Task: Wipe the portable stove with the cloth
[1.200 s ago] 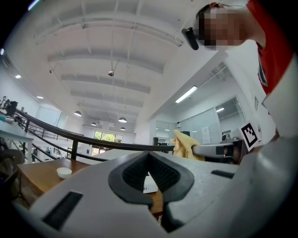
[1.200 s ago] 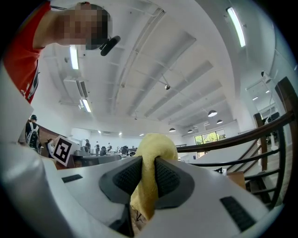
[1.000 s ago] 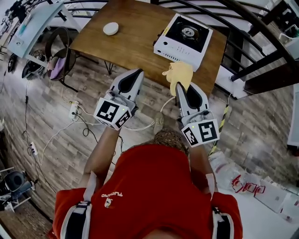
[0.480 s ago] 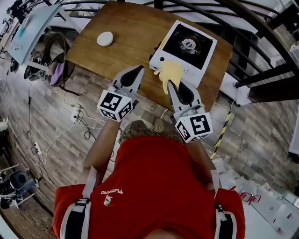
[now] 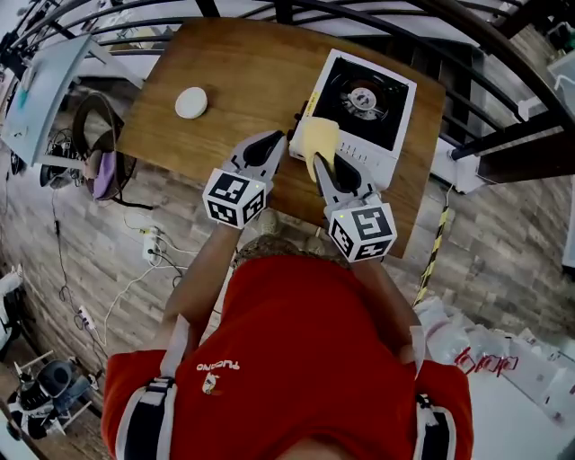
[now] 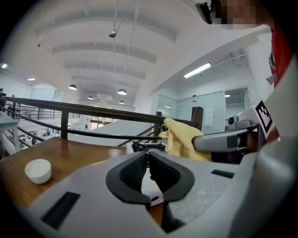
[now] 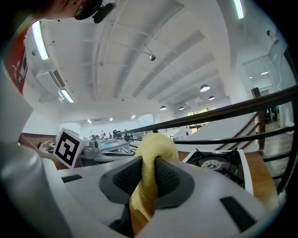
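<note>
Moved: left gripper (image 5: 272, 140) and right gripper (image 5: 321, 163) forward, from above floor (image 5: 90, 225) to table (image 5: 243, 72) edge.
Left gripper: jaws together, empty.
Right gripper: jaws clamping cloth (image 5: 316, 137).
Cloth: pale yellow, bunched, seemingly touching stove (image 5: 370, 154) near-left corner.
Stove: white body, black top, 1 burner, table's right side.

Head view: cloth (image 5: 316, 137) covers the stove's (image 5: 370, 88) near left corner and the right gripper's (image 5: 321, 160) tips. Stove front panel marks are too small to read. Rails (image 5: 296, 11) cross over the table's (image 5: 243, 81) far edge.

Left gripper view: stove is mostly hidden behind the left gripper (image 6: 149, 157) and cloth.

Right gripper view: stove's near side sits behind cloth and gripper. The cloth's lower end drops out of sight below the jaws.
</note>
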### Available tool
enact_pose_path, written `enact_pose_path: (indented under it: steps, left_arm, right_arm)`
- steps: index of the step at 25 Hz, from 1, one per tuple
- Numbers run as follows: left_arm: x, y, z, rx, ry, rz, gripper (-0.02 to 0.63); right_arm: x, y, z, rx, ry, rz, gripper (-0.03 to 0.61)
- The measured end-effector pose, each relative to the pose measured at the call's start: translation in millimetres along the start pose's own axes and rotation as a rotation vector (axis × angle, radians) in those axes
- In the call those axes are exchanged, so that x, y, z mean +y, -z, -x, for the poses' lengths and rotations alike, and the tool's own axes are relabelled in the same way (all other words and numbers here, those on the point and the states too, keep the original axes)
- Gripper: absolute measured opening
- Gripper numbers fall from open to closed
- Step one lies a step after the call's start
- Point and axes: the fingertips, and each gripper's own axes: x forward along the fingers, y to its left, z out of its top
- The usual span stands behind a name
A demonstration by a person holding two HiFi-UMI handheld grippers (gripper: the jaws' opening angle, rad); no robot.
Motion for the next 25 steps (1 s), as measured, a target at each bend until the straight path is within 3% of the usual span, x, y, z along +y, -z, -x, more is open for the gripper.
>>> enact_pose_path:
  steps: [3,8,14,20,25]
  left_arm:
    - [12,14,-17,0.063,0.051,0.014,0.025]
    - [25,42,-45,0.188,0.111,0.049,0.118]
    - [37,71,-64,0.322,0.228,0.077,0.135]
    - [35,84,-77,0.397,0.332,0.058,0.137]
    - [27,85,-79,0.413,0.371,0.064,0.135]
  right_arm:
    - [-5,11,-23,0.048,0.070,-0.018,0.086]
    - [-24,29,-50,0.126,0.199,-0.060,0.087]
    - [-33,55,-76,0.220,0.321,-0.135,0.087]
    - [-42,73,-94,0.316,0.397,-0.173,0.087]
    - [-53,88,-87,0.395,0.454,-0.183,0.087]
